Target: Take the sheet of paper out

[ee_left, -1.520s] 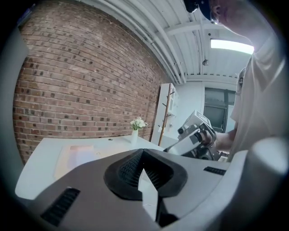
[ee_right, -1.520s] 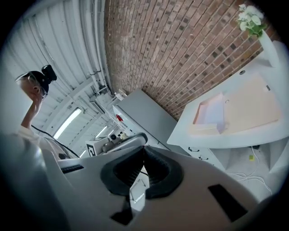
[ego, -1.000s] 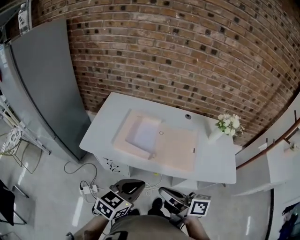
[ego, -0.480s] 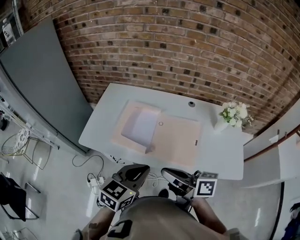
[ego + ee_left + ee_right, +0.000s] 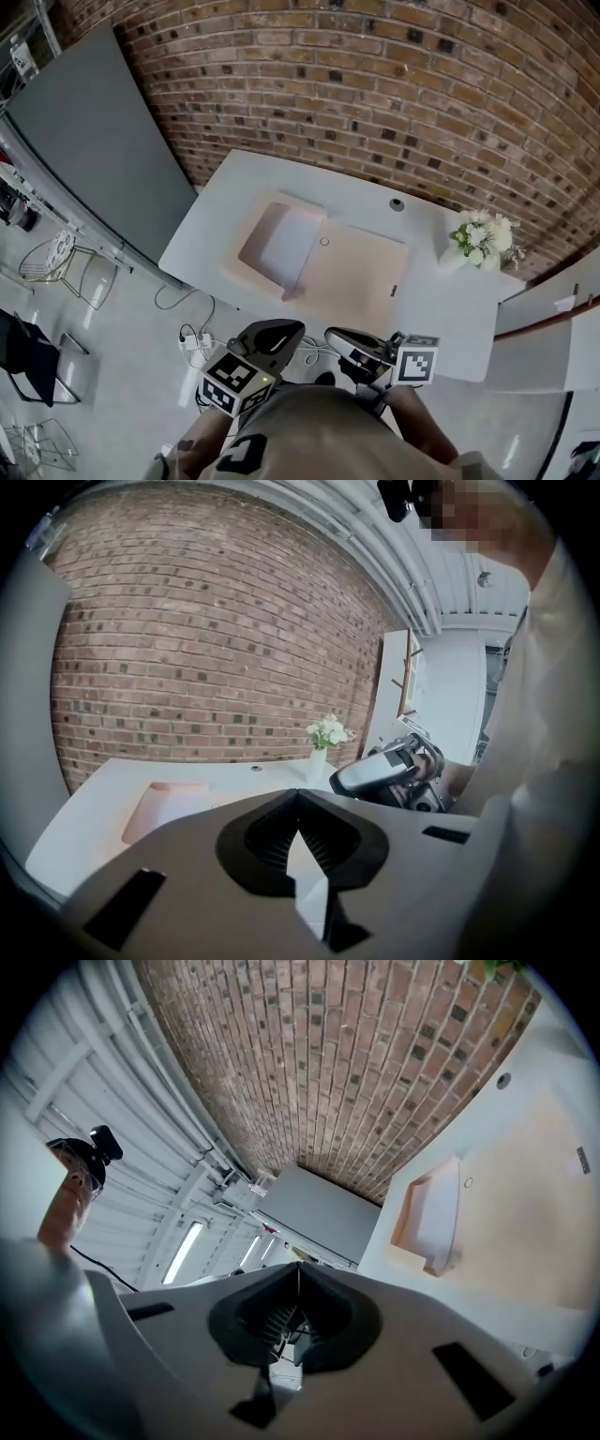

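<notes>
A shallow pink box (image 5: 246, 272) lies open on the white table (image 5: 225, 187), and a white sheet of paper (image 5: 279, 246) rests inside its left half. Its flat pink lid (image 5: 361, 281) is folded out to the right. Both grippers hang short of the table's near edge, apart from the box. My left gripper (image 5: 274, 337) is shut and holds nothing; the left gripper view shows its tips (image 5: 298, 797) meeting, with the box (image 5: 164, 803) beyond. My right gripper (image 5: 349, 345) is shut and holds nothing; the right gripper view shows its jaws (image 5: 299, 1269) closed, with the box (image 5: 427, 1222) off to the right.
A vase of white flowers (image 5: 483, 236) stands at the table's right end, near the brick wall. A tall grey panel (image 5: 84, 122) leans to the left of the table. A wire chair (image 5: 56, 262) and a power strip with cables (image 5: 192, 342) are on the floor at left.
The table and box have come nearer in the head view. Both grippers have moved forward toward the table's near edge and stayed shut.
</notes>
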